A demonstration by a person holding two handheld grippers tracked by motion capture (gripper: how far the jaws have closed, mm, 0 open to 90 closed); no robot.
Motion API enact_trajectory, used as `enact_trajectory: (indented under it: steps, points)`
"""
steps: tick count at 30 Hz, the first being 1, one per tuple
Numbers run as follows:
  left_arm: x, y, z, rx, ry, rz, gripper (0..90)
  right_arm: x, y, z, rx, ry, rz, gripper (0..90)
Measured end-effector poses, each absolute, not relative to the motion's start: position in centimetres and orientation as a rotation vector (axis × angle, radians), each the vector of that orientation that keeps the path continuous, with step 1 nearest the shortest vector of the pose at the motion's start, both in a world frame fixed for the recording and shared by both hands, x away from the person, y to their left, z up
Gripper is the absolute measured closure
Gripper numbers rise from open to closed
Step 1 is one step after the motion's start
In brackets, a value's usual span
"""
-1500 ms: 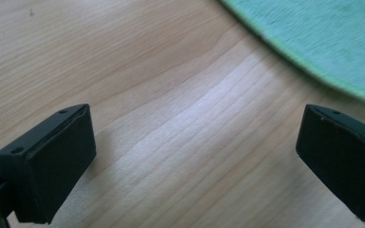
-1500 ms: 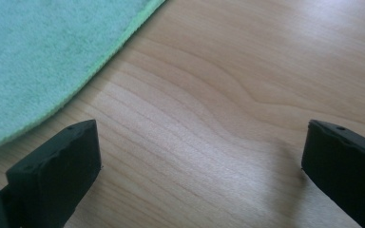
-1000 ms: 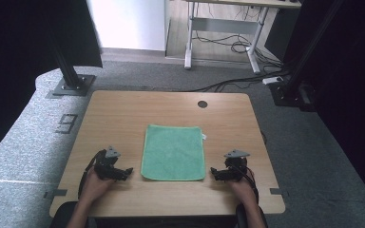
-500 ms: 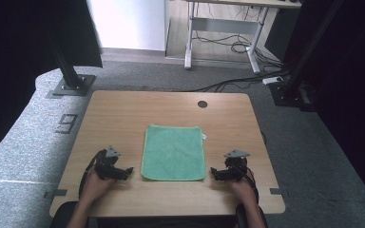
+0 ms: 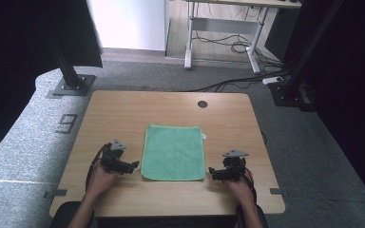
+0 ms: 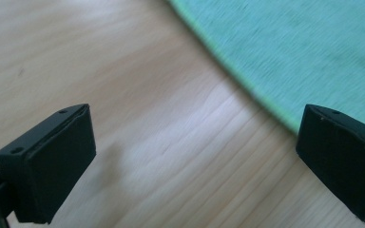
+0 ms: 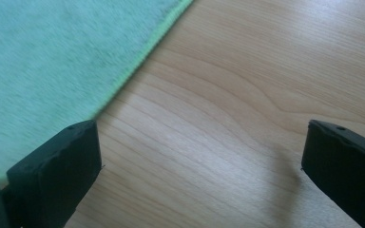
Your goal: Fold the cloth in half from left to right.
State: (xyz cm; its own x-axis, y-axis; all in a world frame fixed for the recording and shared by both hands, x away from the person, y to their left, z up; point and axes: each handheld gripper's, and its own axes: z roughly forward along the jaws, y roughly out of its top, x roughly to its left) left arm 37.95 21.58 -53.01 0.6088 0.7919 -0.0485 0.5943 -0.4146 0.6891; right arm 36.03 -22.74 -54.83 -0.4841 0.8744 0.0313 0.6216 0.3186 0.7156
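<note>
Pale wooden worktop [image 5: 123, 114] fills mid-frame, the green cloth [image 5: 173, 152] flat at its centre – soft, light, limp, likely best pinched at its lower corners – flanked by left tongs [image 5: 132, 166] and right tongs [image 5: 212, 172], both gaping wide and empty.

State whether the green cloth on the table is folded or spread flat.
Spread flat: the green cloth lies as one smooth rectangle on the table, with no visible folds or bunching.
</note>
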Motion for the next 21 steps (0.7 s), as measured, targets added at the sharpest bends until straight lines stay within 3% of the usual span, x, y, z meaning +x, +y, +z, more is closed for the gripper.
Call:
enact_trajectory:
  steps: [6, 21]
  points:
    - [39.0, 19.5, -52.5, 2.149, 1.014, 0.366, 0.0, 35.5, -21.7, -53.9, 1.345, 2.209, 1.009, 0.0]
    - [39.4, 18.2, -54.8, 2.227, 1.062, 0.393, 0.1, 35.5, -19.1, -55.1, 1.246, 2.321, 0.901, 0.0]
